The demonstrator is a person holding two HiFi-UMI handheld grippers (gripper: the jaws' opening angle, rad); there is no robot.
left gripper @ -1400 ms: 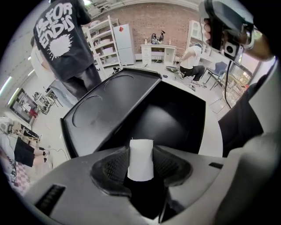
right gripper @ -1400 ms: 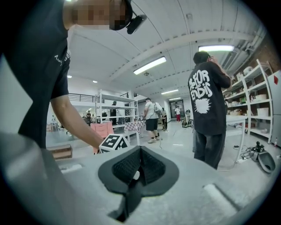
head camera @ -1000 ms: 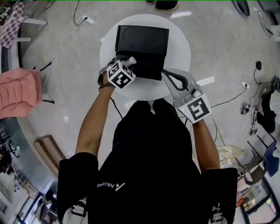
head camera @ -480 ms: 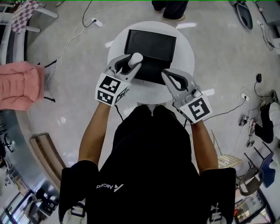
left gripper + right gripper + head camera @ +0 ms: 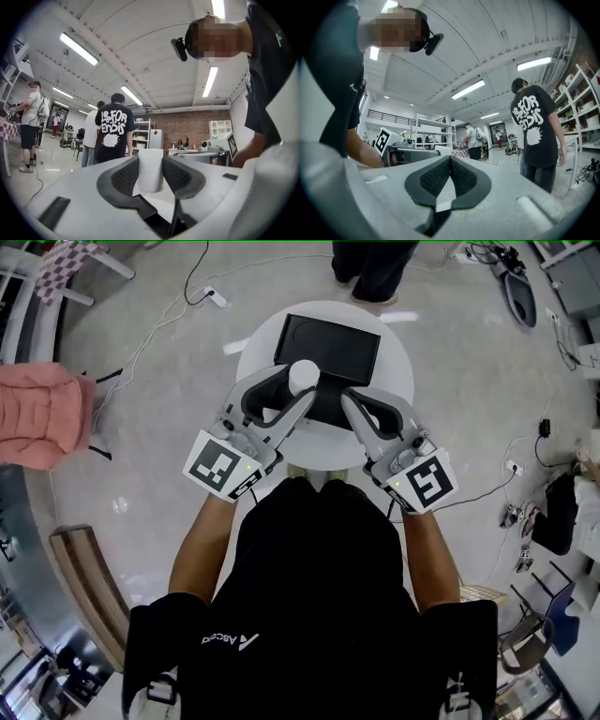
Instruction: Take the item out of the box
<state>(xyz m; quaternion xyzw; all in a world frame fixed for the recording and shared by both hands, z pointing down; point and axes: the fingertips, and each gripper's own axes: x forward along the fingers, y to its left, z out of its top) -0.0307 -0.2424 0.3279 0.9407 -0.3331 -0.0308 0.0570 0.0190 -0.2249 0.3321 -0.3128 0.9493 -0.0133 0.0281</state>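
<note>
A black open box [image 5: 330, 341] lies on a small round white table [image 5: 398, 352]. My left gripper [image 5: 298, 387] is raised above the box's near edge and points level, shut on a white cylindrical item [image 5: 303, 374]. In the left gripper view the white item [image 5: 151, 169] stands upright between the dark pads [image 5: 125, 176] of the left gripper [image 5: 151, 163]. My right gripper [image 5: 352, 397] hovers to the right of it over the table's near side, jaws together and empty. In the right gripper view the right gripper [image 5: 450, 163] has its pads touching, and the item [image 5: 443, 151] shows at the left.
A person in a black printed T-shirt [image 5: 111, 129] stands just beyond the table, also the person [image 5: 536, 126] in the right gripper view. A pink-covered chair [image 5: 42, 413] is at the left, cables [image 5: 169, 315] trail on the floor, and a wooden bench [image 5: 89, 577] lies at the lower left.
My left gripper has lifted up out of the box with the white item in it and tipped from pointing down to level. The right gripper has risen a little.
</note>
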